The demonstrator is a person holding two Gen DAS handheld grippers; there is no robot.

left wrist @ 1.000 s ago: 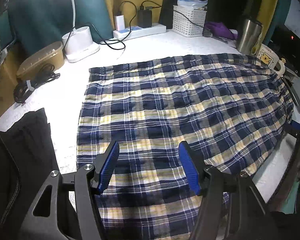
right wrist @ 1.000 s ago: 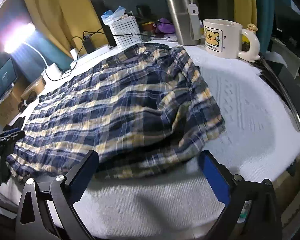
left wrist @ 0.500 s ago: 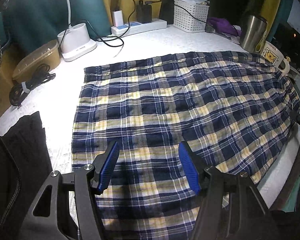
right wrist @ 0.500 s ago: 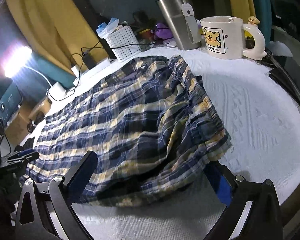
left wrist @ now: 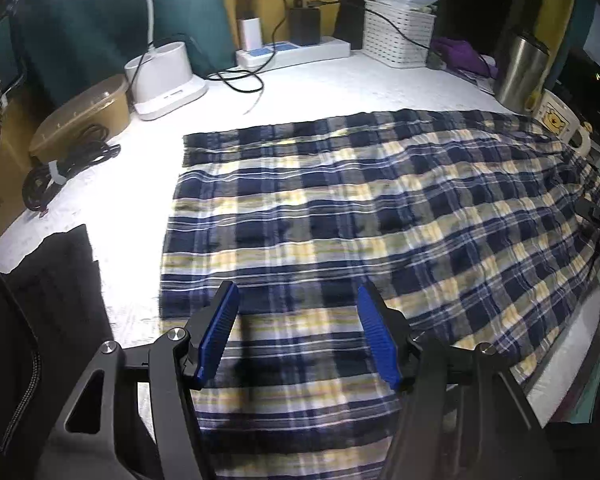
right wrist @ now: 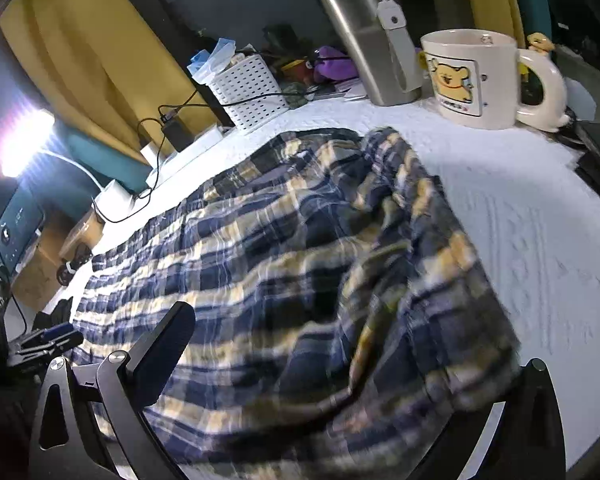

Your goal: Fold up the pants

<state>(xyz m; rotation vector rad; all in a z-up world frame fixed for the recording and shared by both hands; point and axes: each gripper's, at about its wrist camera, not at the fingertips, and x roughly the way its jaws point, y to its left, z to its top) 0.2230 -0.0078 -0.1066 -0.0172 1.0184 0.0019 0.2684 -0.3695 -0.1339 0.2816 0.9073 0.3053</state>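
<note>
White textured worktop [left wrist: 132, 200] under lamp light carries plaid pants [left wrist: 360, 216] spread flat, ready for folding. Left gripper [left wrist: 298, 332] hovers over the near hem, jaws spread and empty. Right gripper [right wrist: 340, 392] straddles the rumpled waistband end, jaws wide apart, seemingly lining up a grasp.

Crinkled woven pants [left wrist: 380, 216], brushed-metal tumbler [right wrist: 372, 40], glossy ceramic mug [right wrist: 476, 80]

Beyond my left gripper's [left wrist: 298, 334] jaws, white tabletop [left wrist: 140, 208] lies open; ahead of my right jaws, a mug [right wrist: 474, 78] and tumbler [right wrist: 370, 38] block passage.
</note>
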